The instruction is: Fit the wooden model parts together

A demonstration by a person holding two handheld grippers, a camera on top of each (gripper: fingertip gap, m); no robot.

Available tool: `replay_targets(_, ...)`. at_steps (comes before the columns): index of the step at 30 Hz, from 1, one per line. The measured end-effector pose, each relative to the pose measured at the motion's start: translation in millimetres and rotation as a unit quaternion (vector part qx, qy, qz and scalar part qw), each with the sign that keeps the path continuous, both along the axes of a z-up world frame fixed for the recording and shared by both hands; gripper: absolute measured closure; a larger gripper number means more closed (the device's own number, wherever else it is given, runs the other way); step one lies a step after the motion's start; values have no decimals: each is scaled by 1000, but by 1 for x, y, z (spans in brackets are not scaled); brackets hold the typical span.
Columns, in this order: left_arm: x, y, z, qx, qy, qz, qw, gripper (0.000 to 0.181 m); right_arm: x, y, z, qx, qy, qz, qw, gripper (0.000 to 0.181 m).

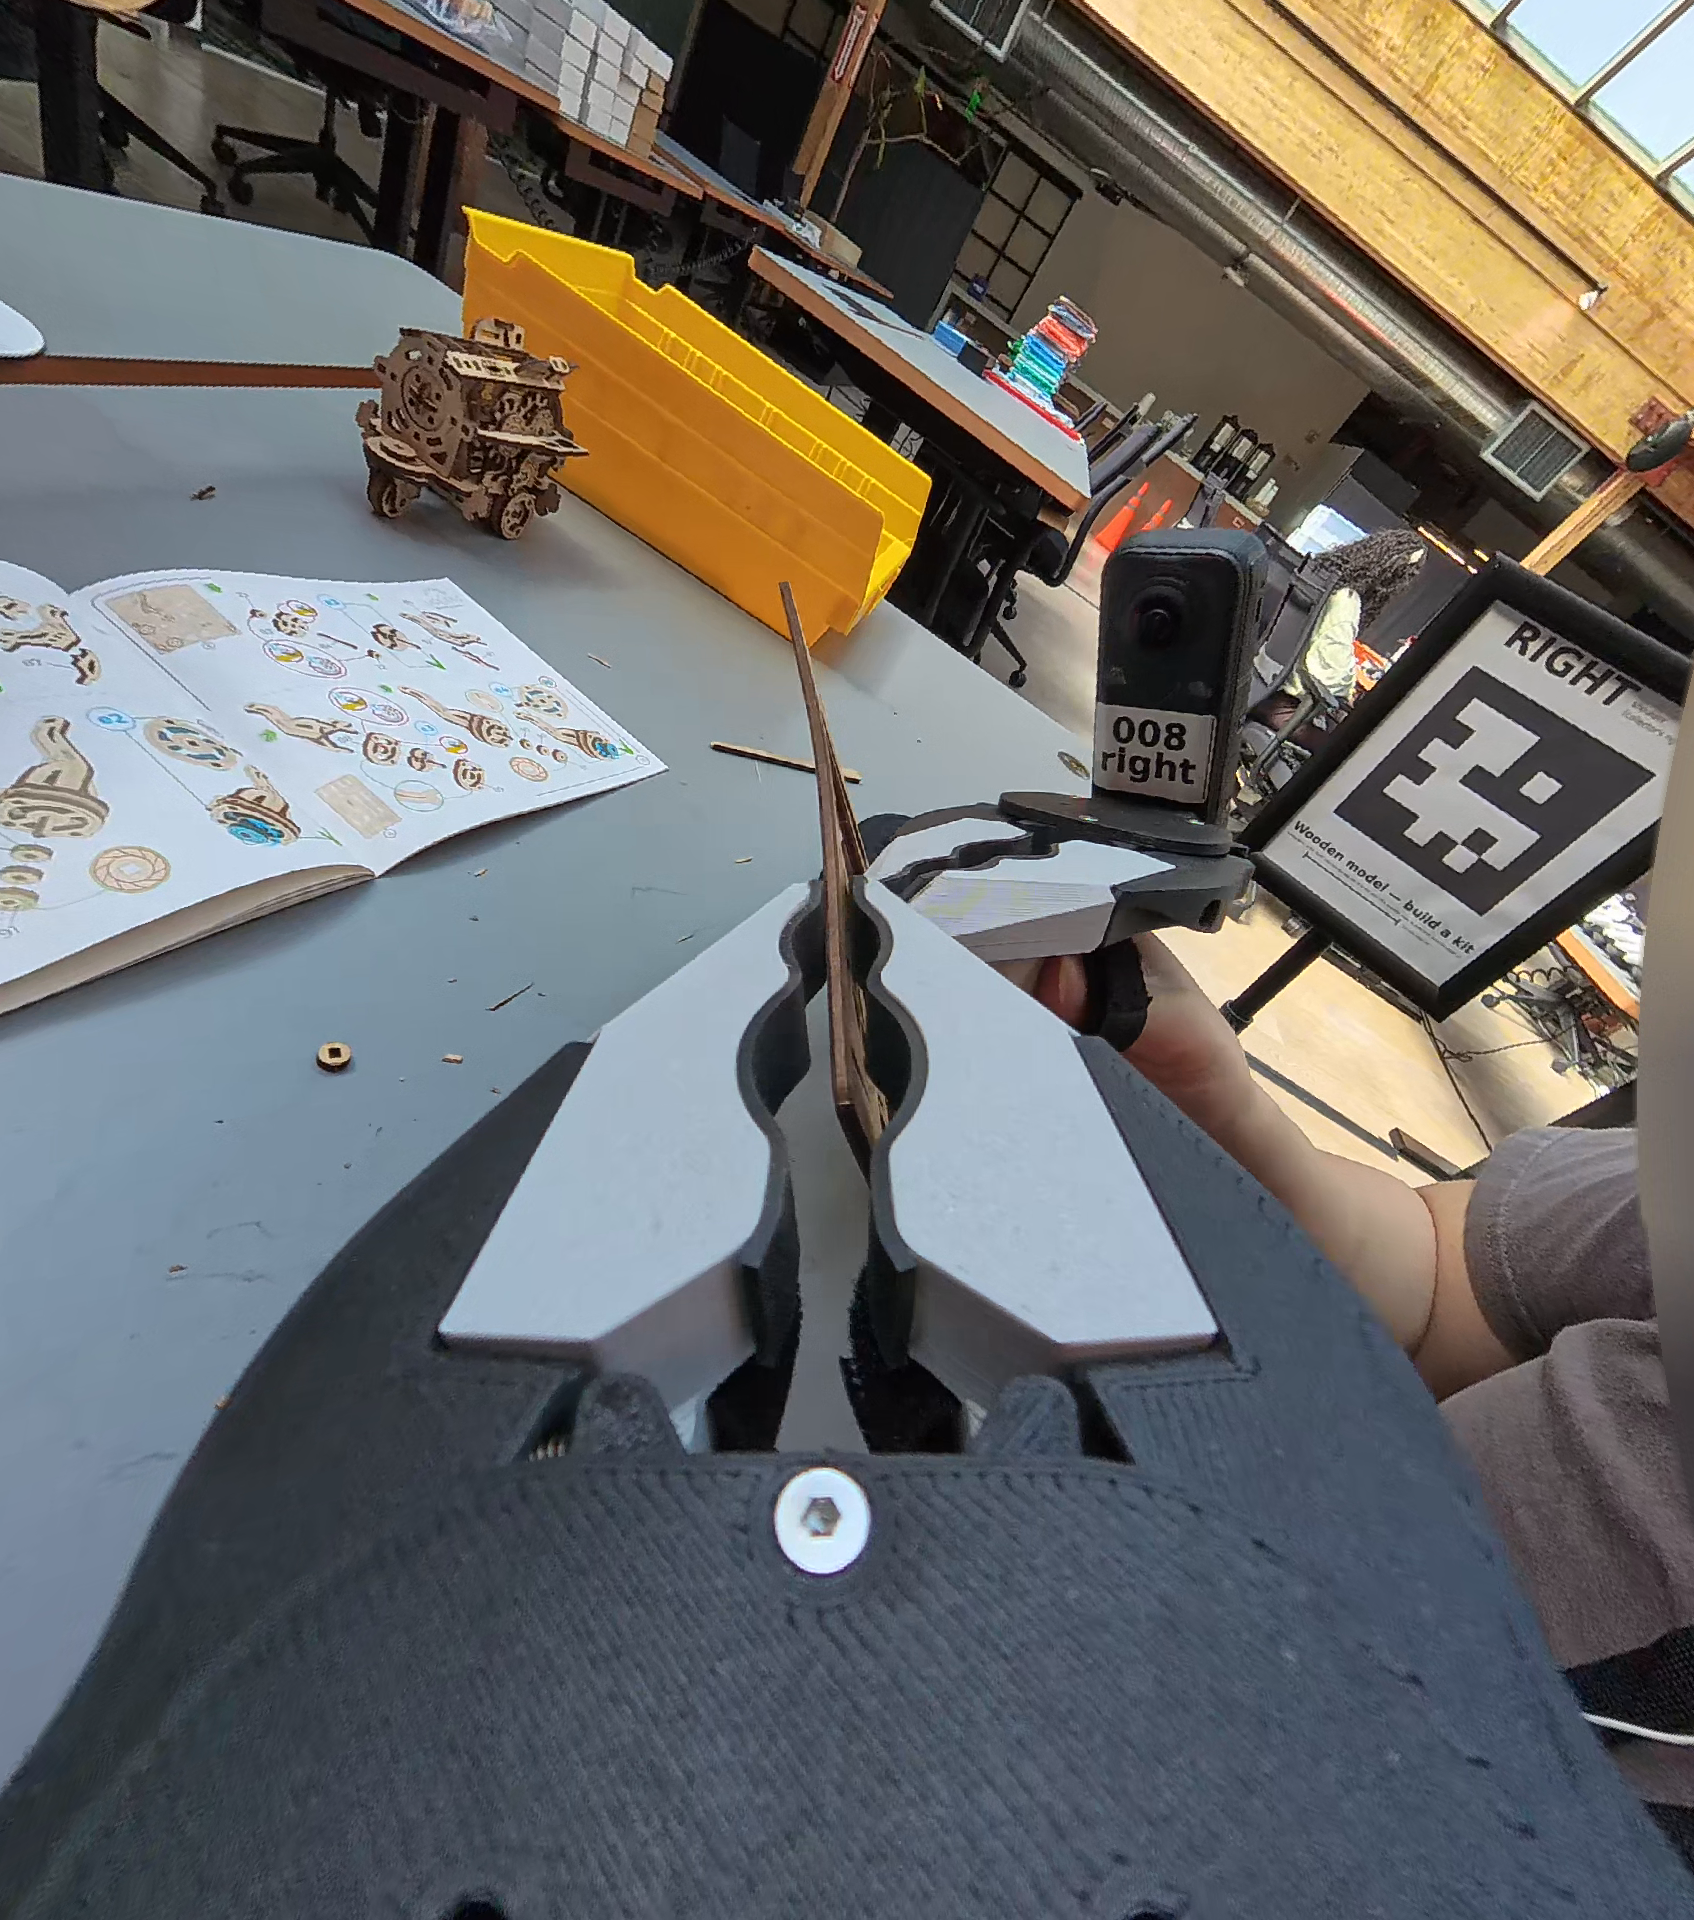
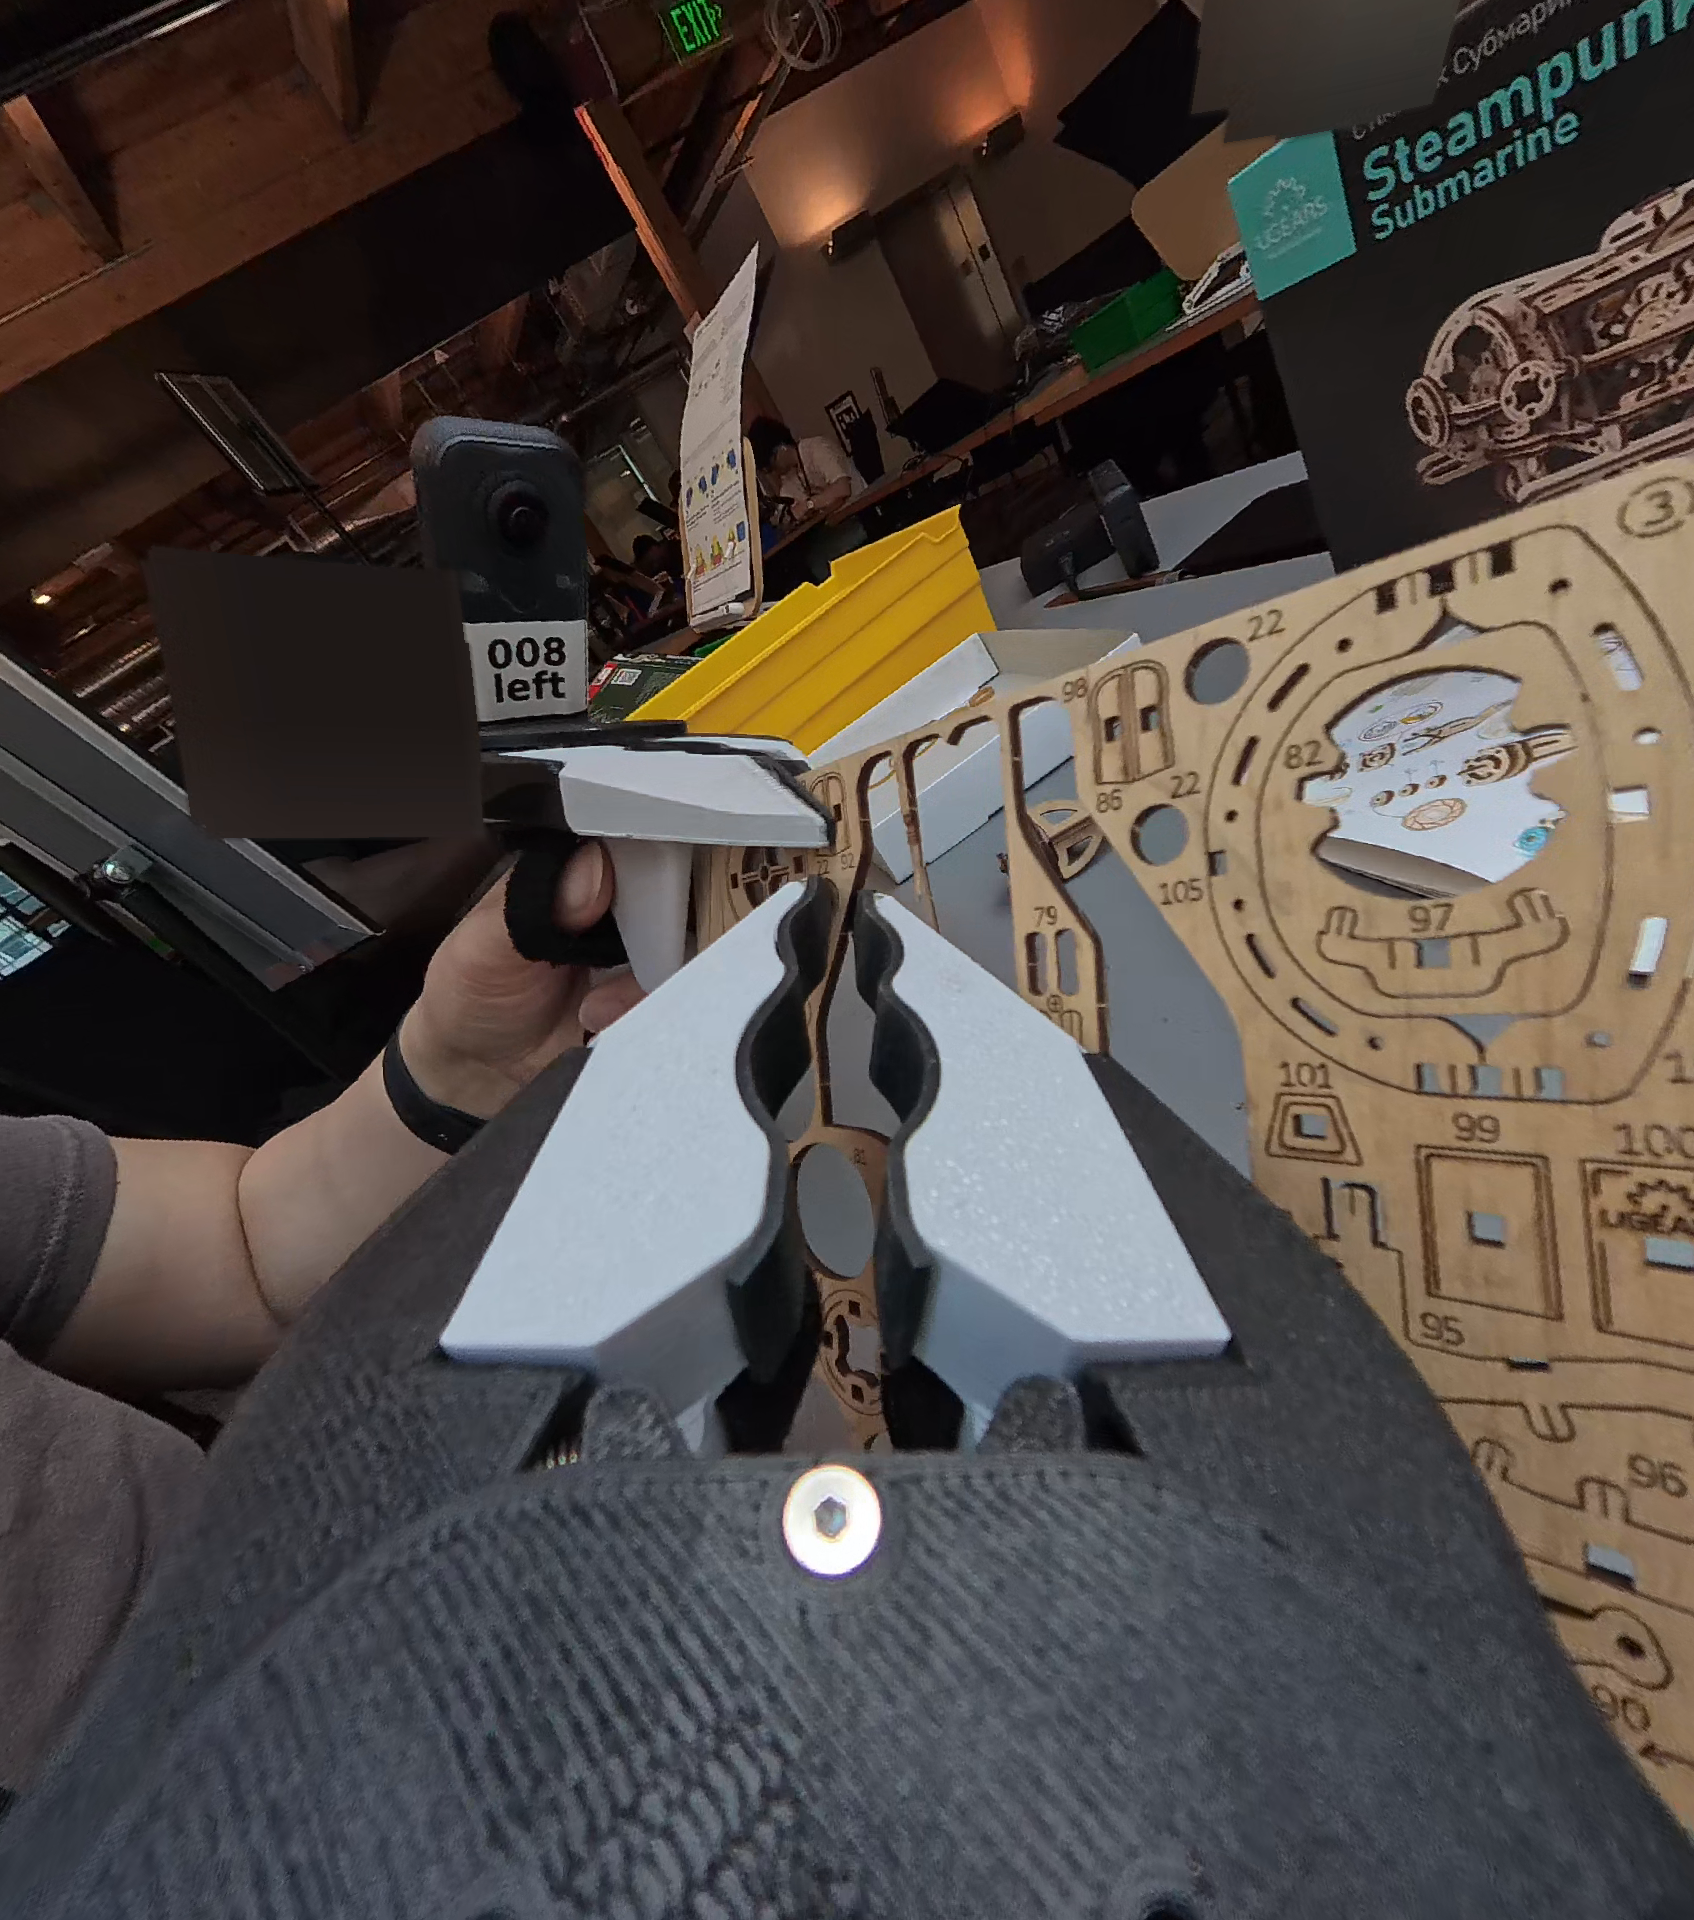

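- The left gripper (image 1: pixel 830 894) is clamping the edge of a laser-cut plywood parts sheet (image 1: pixel 822 790), which is standing edge-on between its closed fingers.
- The right gripper (image 2: pixel 835 899) is meeting the left one tip to tip, its jaws nearly together on a thin strip of that sheet (image 2: pixel 1445 1039); the broad panel is spreading to its right.
- Judged step: freeing a piece from the sheet, before any fitting.
- The next move is likely calling for a careful twist without snapping thin wood.
- Beyond the left tips, the half-built wooden model (image 1: pixel 469 431), a yellow bin (image 1: pixel 718 436) and an open instruction booklet (image 1: pixel 199 727) are sitting.
- Writing is showing on the sheet, box (image 2: pixel 1549 312) and camera stickers; left unquoted.
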State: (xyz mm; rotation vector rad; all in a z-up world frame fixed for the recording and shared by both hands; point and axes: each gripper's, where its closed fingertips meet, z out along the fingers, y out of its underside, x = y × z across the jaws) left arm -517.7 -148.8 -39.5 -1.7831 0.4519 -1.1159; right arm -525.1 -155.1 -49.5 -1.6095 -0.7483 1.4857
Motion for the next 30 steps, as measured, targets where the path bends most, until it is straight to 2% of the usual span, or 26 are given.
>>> replay_targets(3,0,-2,5,9,-17,-16,1000,179,1,-1,4,-13,26,15,999,178)
replay_targets(7,6,-7,-2,-2,-17,-45,999,173,3,-2,2,-30,38,22,999,178)
replay_targets(19,6,-7,-2,0,-13,-39,999,179,3,-2,3,-14,33,16,999,177)
replay_targets(30,3,-4,-6,1,6,3,1000,180,0,0,-2,-10,0,4,1000,178)
